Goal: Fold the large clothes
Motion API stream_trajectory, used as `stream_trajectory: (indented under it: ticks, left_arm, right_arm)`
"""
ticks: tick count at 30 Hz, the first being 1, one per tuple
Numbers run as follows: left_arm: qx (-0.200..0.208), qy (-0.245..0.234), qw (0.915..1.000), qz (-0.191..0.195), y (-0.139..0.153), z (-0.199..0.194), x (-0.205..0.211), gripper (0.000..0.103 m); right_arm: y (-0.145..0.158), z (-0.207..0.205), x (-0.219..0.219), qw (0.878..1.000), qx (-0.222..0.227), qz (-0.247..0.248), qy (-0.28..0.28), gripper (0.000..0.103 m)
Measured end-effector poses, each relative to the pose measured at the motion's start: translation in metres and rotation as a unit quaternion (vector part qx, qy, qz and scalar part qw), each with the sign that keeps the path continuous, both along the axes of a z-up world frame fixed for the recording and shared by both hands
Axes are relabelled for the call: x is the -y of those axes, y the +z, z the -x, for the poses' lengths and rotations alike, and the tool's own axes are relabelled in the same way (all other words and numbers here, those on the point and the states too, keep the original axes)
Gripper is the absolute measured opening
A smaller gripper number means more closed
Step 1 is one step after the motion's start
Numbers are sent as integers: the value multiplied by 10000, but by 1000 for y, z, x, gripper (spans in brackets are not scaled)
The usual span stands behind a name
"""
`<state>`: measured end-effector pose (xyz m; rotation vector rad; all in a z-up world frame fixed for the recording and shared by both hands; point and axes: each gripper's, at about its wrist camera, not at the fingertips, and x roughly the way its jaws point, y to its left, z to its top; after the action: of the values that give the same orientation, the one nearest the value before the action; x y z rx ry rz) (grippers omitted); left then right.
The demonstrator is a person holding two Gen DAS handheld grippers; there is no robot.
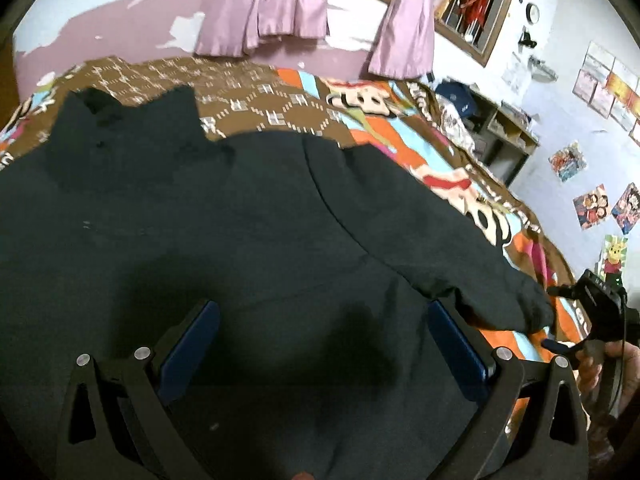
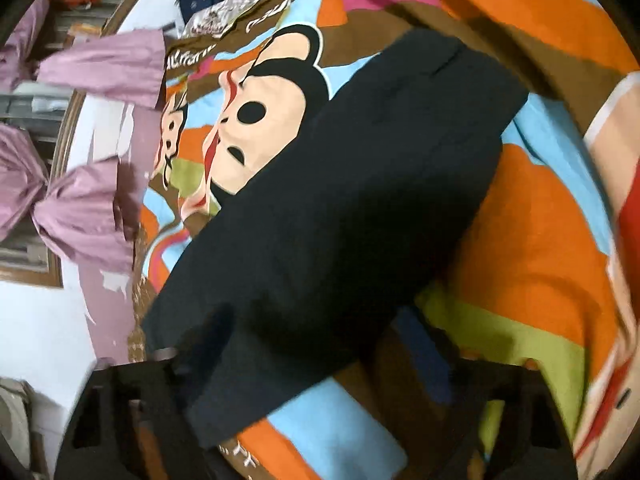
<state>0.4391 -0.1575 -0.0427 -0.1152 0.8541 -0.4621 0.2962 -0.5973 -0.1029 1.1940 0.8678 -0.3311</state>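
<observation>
A soft cartoon-print bedspread in orange, blue and brown is lying under a large, matte dark garment that is spreading ahead of the left gripper, its blue-padded jaws standing wide apart, while the blurred right gripper is straddling a sleeve, jaws apart.

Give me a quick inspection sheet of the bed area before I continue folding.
Surface: bed under a bright cartoon-print blanket.
Job's things: dark garment spread across the blanket; one sleeve lies out to the side.
Clutter: nothing seen on the bed.
Grippers: left gripper open above the garment; right gripper open over the sleeve end.
Cables: nothing seen.
Surroundings: purple curtains, shelf unit, wall posters.
</observation>
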Motion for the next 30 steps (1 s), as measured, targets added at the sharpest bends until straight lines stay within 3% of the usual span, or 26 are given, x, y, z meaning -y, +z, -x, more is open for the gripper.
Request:
stream_trajectory:
  ticks: [1,4,8,11,14,16,18,20,22,27,30]
  left_arm:
    - [-63,3,9999,-119,-5,-3,4,102]
    - [-277,49,9984,-489,-21,-14,19,102]
    - [-325,52,9977,-586,-32,-17,22,102]
    - [-362,39,9978,-552,-39,-19,21,102]
    - [-340,18,9982,-500,-41,-17,17,102]
    - [-302,88,9990,-307,-34,-13,7,102]
    - [-180,262,9993,185,-21,-9,-10,102]
    - [53,478,9948,897,0,2,-46,102]
    - [200,619,9904,1223,21,8,-76,102]
    - [361,944,9807,1671,72,21,-156,102]
    - [167,1114,9707,2120,90,25,-201,102]
  right_arm:
    - [-1,0,0,10000,-42,26,0,62]
    - [-2,2,4,9999,-36,33,-134,34]
    - [9,0,2,9997,141,174,-123,9]
    - [49,-6,-13,9947,453,925,73,6]
    - [107,-12,-43,9727,947,2071,449,6]
    - [144,-15,-74,9481,1362,2770,766,6]
    - [171,-25,-113,9221,1760,3220,1228,6]
    - [189,-32,-155,8954,2130,3494,1756,6]
    - [199,-38,-205,8641,2442,3721,2352,6]
    - [187,-46,-322,7811,2767,4100,3811,5]
    - [164,-45,-383,7251,2625,4326,4671,4]
